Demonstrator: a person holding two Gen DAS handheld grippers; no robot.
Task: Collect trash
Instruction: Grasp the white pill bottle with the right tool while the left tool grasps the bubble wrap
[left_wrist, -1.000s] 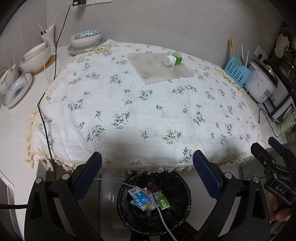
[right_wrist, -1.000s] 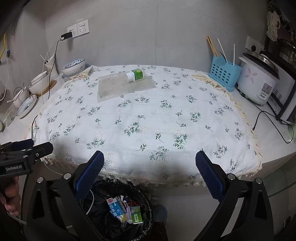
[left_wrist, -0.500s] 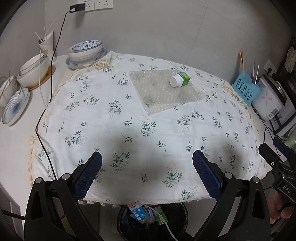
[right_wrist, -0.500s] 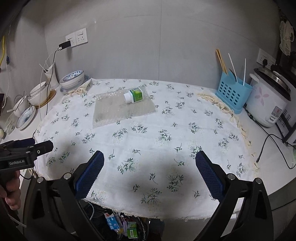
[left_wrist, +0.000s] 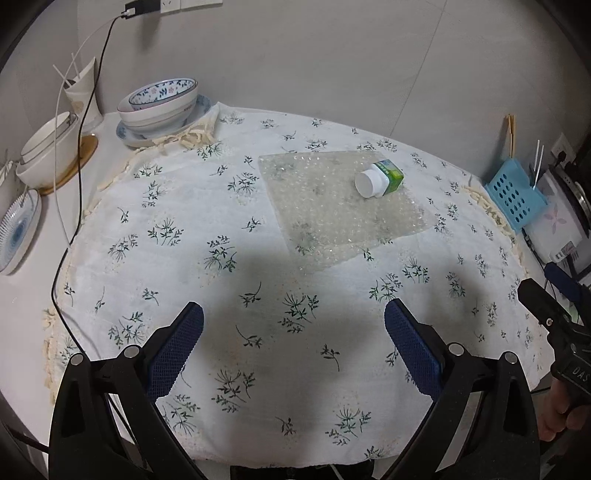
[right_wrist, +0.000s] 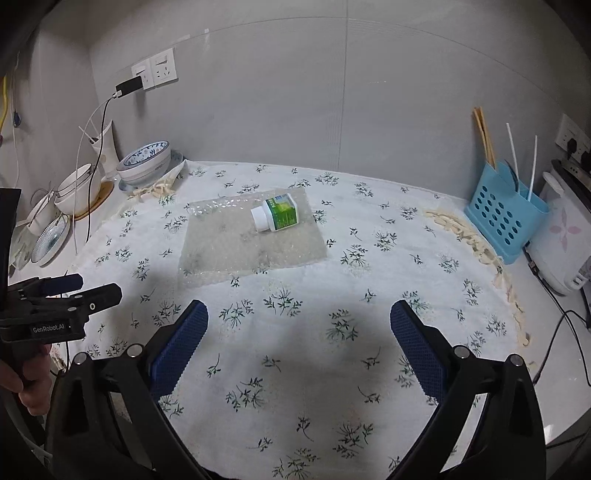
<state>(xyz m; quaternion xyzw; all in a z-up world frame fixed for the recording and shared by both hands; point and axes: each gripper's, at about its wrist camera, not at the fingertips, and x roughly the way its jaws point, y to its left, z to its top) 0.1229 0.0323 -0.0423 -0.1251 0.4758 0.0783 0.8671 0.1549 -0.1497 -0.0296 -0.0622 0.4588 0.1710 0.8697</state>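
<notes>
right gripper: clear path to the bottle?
Probably yes. The right gripper is open and empty, the bottle lies ahead on the bubble wrap, only bare tablecloth between.

Home kitchen, bowls (left_wrist: 159, 107), rice cooker (right_wrist: 561, 240)

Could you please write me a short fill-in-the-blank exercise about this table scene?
1. The green bottle lies on its ____.
2. It rests on a sheet of ____ wrap.
3. The bottle's cap is ____ in colour.
4. The fingers of the left gripper hold ____.

Missing words: side; bubble; white; nothing
</notes>
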